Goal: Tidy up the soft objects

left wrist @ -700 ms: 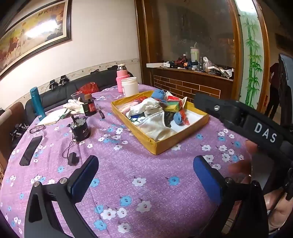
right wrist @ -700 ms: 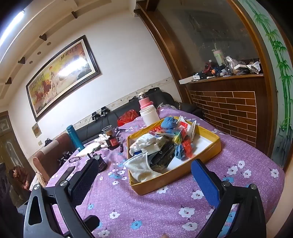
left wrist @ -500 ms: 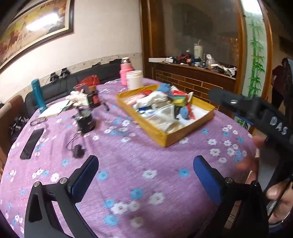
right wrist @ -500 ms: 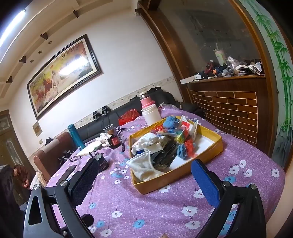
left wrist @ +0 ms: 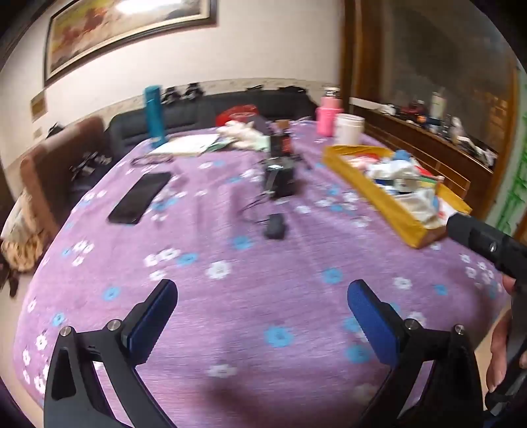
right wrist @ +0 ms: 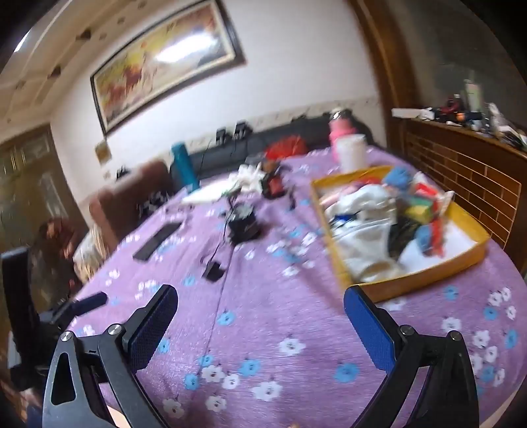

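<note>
Purple cloth with white and blue flowers covers the round table (left wrist: 250, 296) that fills my left wrist view. My left gripper (left wrist: 263, 312) hangs over its near edge, both blue pads spread wide with nothing between them. I count one yellow tray (left wrist: 378, 197) at the far right of the table, with a jumbled pile of soft objects (left wrist: 398, 177) heaped inside it. Elsewhere on the cloth I count one black phone (left wrist: 140, 197) lying flat, one small black charger (left wrist: 275, 225), one teal bottle (left wrist: 154, 115), one pink bottle (left wrist: 327, 115) and one white tub (left wrist: 349, 128). My right gripper's black body (left wrist: 487, 243) pokes in from the right edge. One framed painting (left wrist: 125, 29) hangs on the white wall.

From the right wrist view, everything is blurred. My right gripper (right wrist: 260, 316) also stands wide open and empty above the cloth, its right pad just short of the tray's (right wrist: 428, 280) near corner. White, blue, red and yellow soft objects (right wrist: 378, 224) lie piled in that single tray. A brick-faced counter (right wrist: 461, 171) stands behind it, and a dark sofa (right wrist: 280, 138) runs along the wall.
</note>
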Tool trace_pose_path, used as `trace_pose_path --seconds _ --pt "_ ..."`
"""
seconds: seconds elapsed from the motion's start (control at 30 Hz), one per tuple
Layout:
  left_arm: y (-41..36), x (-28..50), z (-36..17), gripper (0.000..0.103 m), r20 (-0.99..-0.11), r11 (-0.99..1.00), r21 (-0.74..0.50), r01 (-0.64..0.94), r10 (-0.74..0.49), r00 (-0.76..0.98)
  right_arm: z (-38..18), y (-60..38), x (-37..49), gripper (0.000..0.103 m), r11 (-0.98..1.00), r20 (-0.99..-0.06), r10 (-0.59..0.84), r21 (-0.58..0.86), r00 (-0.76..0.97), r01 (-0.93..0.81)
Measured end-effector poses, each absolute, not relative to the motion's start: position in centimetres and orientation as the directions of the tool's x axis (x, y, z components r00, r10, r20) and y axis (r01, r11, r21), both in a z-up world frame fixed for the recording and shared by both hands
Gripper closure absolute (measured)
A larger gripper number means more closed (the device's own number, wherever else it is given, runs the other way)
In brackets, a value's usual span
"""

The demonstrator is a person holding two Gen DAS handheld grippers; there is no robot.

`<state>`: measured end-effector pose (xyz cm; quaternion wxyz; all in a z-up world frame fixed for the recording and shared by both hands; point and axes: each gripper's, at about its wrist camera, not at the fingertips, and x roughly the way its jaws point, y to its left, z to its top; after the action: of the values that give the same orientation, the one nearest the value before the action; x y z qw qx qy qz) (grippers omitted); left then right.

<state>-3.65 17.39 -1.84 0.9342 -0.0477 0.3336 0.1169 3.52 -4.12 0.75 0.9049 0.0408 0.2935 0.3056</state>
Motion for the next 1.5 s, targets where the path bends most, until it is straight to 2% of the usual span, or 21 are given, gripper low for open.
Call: trace_pose_path --seconds 0.13,0.23,0.5,0.63,1.1,1.33,1.5 --pt "20.4 -2.6 -2.6 0.000 -0.683 0.959 -0.058 -0.278 0.165 0.711 -1.5 0.6 6.0 0.001 0.805 -0.660 0.549 0.253 0.513 -0.536" --pt "21.6 -1.4 -2.8 0.000 -0.709 0.954 -0.027 -0.298 0.192 0.679 -3.8 2.7 7.9 0.001 0.830 -0.741 0.499 0.259 0.449 -0.494" --pt "23.0 1.8 -4.5 0.000 -0.766 0.959 0.013 -0.282 0.190 0.614 -5.8 5.0 11.7 0.001 0.909 -0.822 0.333 0.151 0.462 -0.388" --pt "24.2 3.6 -5.7 0.000 -0.798 0.958 -0.011 -0.287 0.164 0.580 -7.2 5.0 13.1 0.001 0.926 -0.836 0.320 0.177 0.447 -0.333" --pt "26.4 7.8 -7.5 0.000 -0.852 0.966 -0.074 -0.246 0.067 0.520 -7.6 7.1 15.9 0.001 0.965 -0.831 0.201 0.078 0.519 -0.249" --pt "26.4 8.4 -7.8 0.000 -0.841 0.970 -0.034 -0.240 0.102 0.532 -7.8 8.5 17.2 0.001 0.973 -0.840 0.130 0.007 0.527 -0.230" --pt "26.2 8.5 -7.8 0.000 -0.844 0.971 0.003 -0.240 0.131 0.519 -7.8 8.5 17.1 0.001 0.972 -0.839 0.136 0.011 0.527 -0.233"
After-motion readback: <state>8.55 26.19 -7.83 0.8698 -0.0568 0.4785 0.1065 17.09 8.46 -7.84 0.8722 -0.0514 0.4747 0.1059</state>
